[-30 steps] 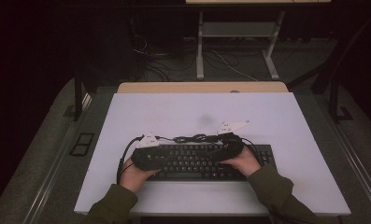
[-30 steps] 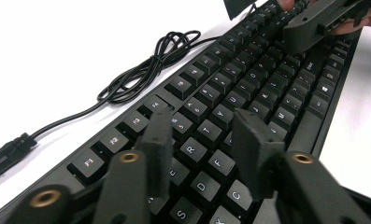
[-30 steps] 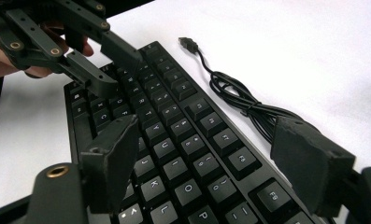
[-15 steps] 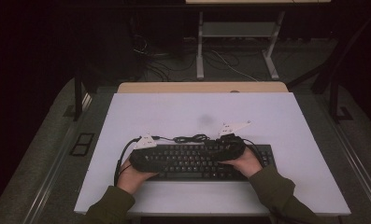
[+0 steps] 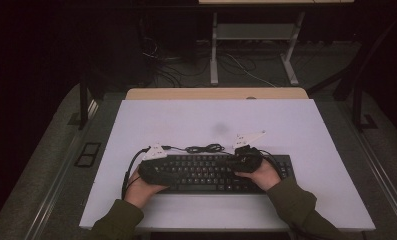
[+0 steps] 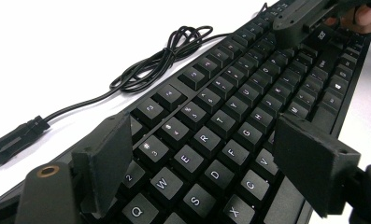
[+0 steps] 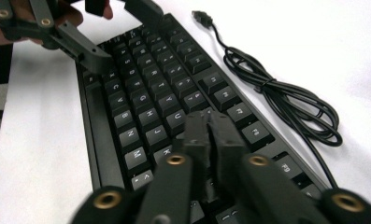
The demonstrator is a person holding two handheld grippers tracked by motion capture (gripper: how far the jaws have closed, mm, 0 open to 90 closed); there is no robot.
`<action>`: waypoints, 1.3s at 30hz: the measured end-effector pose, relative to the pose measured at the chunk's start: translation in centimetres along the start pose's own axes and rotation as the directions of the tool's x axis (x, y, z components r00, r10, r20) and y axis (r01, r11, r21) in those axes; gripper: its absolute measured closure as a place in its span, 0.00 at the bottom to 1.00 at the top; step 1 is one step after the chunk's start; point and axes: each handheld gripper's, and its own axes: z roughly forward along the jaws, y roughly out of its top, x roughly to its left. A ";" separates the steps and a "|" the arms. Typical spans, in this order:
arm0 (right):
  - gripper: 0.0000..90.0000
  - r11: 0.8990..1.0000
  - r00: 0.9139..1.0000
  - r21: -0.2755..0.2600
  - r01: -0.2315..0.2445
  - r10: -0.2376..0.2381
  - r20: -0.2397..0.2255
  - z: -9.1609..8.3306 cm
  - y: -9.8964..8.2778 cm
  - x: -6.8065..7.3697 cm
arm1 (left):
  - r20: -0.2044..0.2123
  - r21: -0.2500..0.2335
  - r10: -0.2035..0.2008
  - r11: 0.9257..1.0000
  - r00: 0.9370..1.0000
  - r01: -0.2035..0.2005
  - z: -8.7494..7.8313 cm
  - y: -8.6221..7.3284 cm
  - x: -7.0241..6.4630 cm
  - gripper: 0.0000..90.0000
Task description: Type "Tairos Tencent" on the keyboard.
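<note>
1. The keyboard point(image 6: 230, 121) is made of black plastic; its keycaps are seen smooth with a slight sheen.
2. Its cable point(image 7: 286, 100) is sheathed in glossy black rubber or plastic.
3. The table point(image 5: 196, 120) top is finished matt and pale, with bare wood shown at its far edge.
4. The left gripper point(image 6: 206, 172) pads are shown as matt, slightly rough black plastic, with brass-coloured metal rivets.

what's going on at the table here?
A person holds a gripper in each hand over a black keyboard on the white table. The left gripper hangs open above the Q-W-E-R keys, its jaws having just been opening with nothing between them. The right gripper has just closed, tips down on the keys. The keyboard's cable lies coiled behind it.
</note>
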 end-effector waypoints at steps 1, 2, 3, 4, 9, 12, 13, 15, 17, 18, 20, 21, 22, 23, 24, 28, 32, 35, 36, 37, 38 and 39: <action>0.99 1.000 1.000 0.003 0.000 0.000 -0.001 0.0 0.0 0.0 | -0.001 -0.001 0.000 1.000 1.000 0.000 0.0 0.0 0.0 0.22; 0.99 1.000 1.000 0.007 0.004 -0.004 0.000 0.1 0.0 0.0 | -0.001 -0.001 0.001 1.000 1.000 -0.001 0.0 0.0 0.0 0.21; 0.99 1.000 1.000 0.010 0.006 -0.006 0.000 0.2 -0.1 0.0 | -0.001 -0.002 0.000 1.000 1.000 0.000 0.0 0.0 0.0 0.21; 0.99 1.000 1.000 0.010 0.006 -0.006 0.000 0.2 -0.1 0.0 | -0.001 -0.001 0.002 1.000 1.000 -0.002 -0.1 0.0 0.0 0.21; 0.99 1.000 1.000 0.027 0.006 -0.006 0.002 0.6 -0.2 0.1 | 0.000 0.001 0.002 1.000 1.000 -0.002 0.0 0.0 0.0 0.21; 0.99 0.999 1.000 0.043 0.006 -0.006 0.003 0.9 -0.3 0.1 | 0.000 0.001 0.002 1.000 1.000 -0.002 0.0 0.0 0.0 0.21; 0.99 0.999 1.000 0.046 0.008 -0.009 0.003 1.0 -0.3 0.1 | 0.000 0.000 0.002 1.000 1.000 -0.002 0.0 0.0 0.0 0.21; 0.99 0.999 1.000 0.048 0.009 -0.009 0.002 1.0 -0.3 0.1 | 0.001 0.000 0.002 1.000 1.000 -0.002 0.0 0.0 0.0 0.21; 0.99 0.998 1.000 0.055 0.011 -0.011 0.003 1.2 -0.4 0.1 | 0.001 0.001 0.003 1.000 1.000 -0.003 0.0 0.0 0.0 0.21; 0.99 0.998 1.000 0.057 0.013 -0.013 0.005 1.3 -0.4 0.1 | 0.001 0.001 0.003 1.000 1.000 -0.003 0.0 0.0 0.0 0.21; 0.99 0.998 1.000 0.064 0.012 -0.013 0.007 1.4 -0.4 0.2 | 0.001 0.000 0.004 1.000 1.000 -0.004 0.0 0.0 0.0 0.21; 0.99 0.998 1.000 0.064 0.012 -0.013 0.007 1.4 -0.4 0.2 | 0.001 0.000 0.004 1.000 1.000 -0.004 0.0 0.0 0.0 0.21; 0.99 0.997 1.000 0.072 0.016 -0.017 0.007 1.5 -0.4 0.2 | 0.001 0.000 0.004 1.000 1.000 -0.004 0.0 0.0 0.0 0.21; 0.99 0.997 1.000 0.072 0.016 -0.017 0.007 1.5 -0.4 0.2 | 0.001 0.000 0.004 1.000 1.000 -0.004 0.0 0.0 0.0 0.21; 0.99 0.997 1.000 0.071 0.016 -0.016 0.006 1.5 -0.4 0.2 | 0.001 -0.001 0.002 1.000 1.000 -0.002 0.0 0.0 0.0 0.21; 0.99 0.997 1.000 0.071 0.016 -0.017 0.007 1.6 -0.4 0.3 | 0.001 0.002 0.004 1.000 1.000 -0.004 0.0 0.0 0.0 0.21; 0.99 0.997 1.000 0.074 0.013 -0.014 0.010 1.6 -0.4 0.3 | 0.002 0.002 0.006 1.000 1.000 -0.006 0.0 0.0 0.0 0.21; 0.99 0.996 1.000 0.084 0.015 -0.017 0.015 1.7 -0.4 0.3 | 0.001 0.001 0.005 1.000 1.000 -0.005 0.0 0.0 0.0 0.21; 0.99 0.996 1.000 0.084 0.015 -0.017 0.015 1.7 -0.4 0.3 | 0.001 0.001 0.005 1.000 1.000 -0.005 0.0 0.0 0.0 0.21; 0.99 0.996 1.000 0.084 0.012 -0.013 0.015 1.7 -0.5 0.3 | 0.001 0.001 0.005 1.000 1.000 -0.005 0.0 0.0 0.0 0.21; 0.99 0.996 1.000 0.084 0.012 -0.013 0.015 1.7 -0.5 0.3 | 0.001 0.001 0.005 1.000 1.000 -0.005 0.0 0.0 0.0 0.21; 0.99 0.996 1.000 0.086 0.012 -0.013 0.015 1.7 -0.5 0.3 | 0.001 0.001 0.004 1.000 1.000 -0.004 -0.1 0.0 0.0 0.21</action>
